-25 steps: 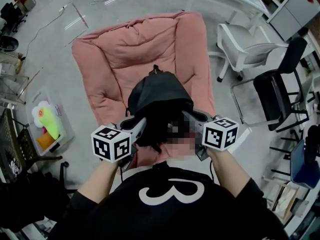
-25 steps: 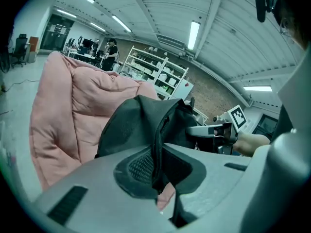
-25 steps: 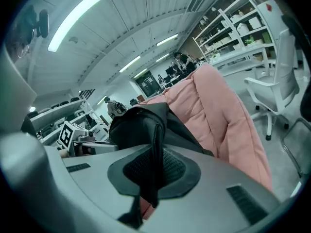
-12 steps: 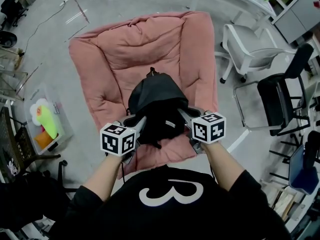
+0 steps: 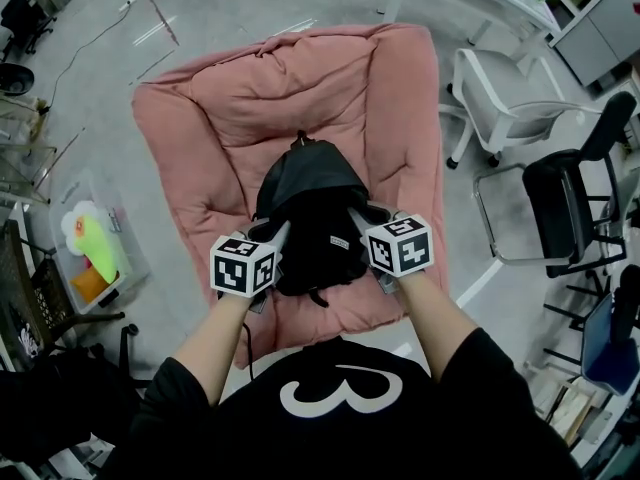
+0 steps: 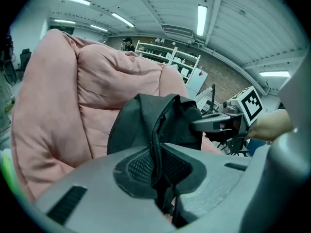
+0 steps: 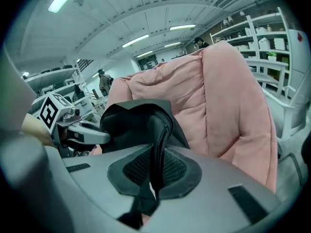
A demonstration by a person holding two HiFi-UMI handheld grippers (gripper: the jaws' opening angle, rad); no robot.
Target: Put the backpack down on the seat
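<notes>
- A clear bin (image 5: 72, 190) of bright-coloured items sits on the floor (image 5: 100, 88) at the far left, well apart from the seat (image 5: 220, 118).
- The left gripper (image 6: 156, 152) has its fingers (image 6: 138, 166) drawn narrow, pinching a black fold at one edge of the backpack (image 6: 141, 123).
- The backpack hangs between the two grippers over the middle of the pink padded seat. Whether its bottom touches the cushion cannot be told.
- The right gripper (image 7: 156, 154) has its fingers (image 7: 180, 168) clamped narrow on the backpack's other edge.
- A white chair (image 5: 495, 93) and a black office chair (image 5: 575, 193) stand to the right of the seat.
</notes>
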